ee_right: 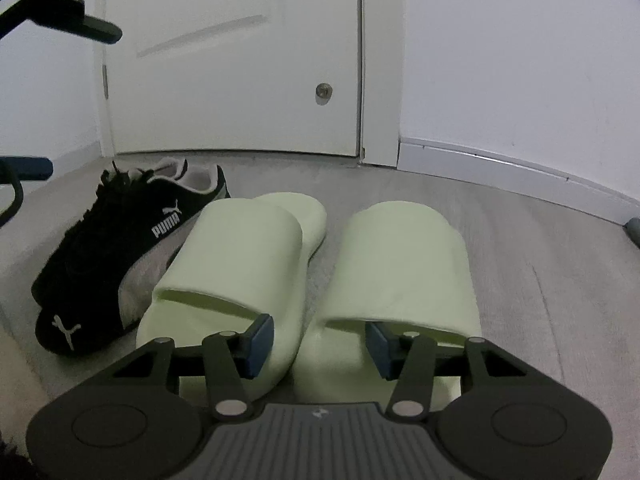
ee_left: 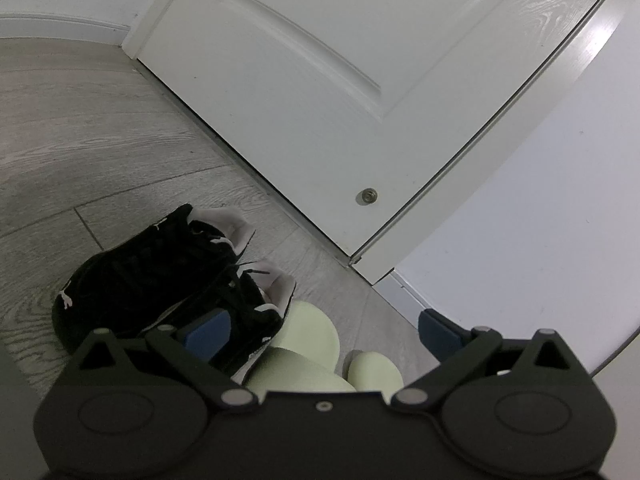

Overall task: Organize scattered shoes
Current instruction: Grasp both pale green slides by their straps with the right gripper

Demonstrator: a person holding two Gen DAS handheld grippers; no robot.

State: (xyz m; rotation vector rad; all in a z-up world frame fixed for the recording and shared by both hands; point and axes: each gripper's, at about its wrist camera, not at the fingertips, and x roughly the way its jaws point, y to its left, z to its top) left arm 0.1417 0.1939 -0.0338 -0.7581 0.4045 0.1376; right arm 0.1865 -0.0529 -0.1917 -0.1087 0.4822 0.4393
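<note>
Two pale green foam slide sandals are lying side by side on the grey wood-effect plank floor (ee_right: pixel 540 280), toes pointing towards the white panelled door (ee_right: pixel 240 60): the left slide (ee_right: pixel 236 256) and the right slide (ee_right: pixel 404 264) are sitting just apart. A pair of black suede lace-up sneakers with white logos (ee_right: pixel 120 248) is resting just beside the left slide, on its left, heels towards the door. The right gripper (ee_right: pixel 320 340) is hovering low over the near ends of both slides; its blue-padded jaws are standing partly apart, one pad over each slide, and are pressing on neither. The left gripper (ee_left: pixel 324 334) is hanging above the sneakers and slides, its jaws spread wide and grasping nothing. A white skirting board (ee_right: pixel 520 172) is running along the wall right of the door.
</note>
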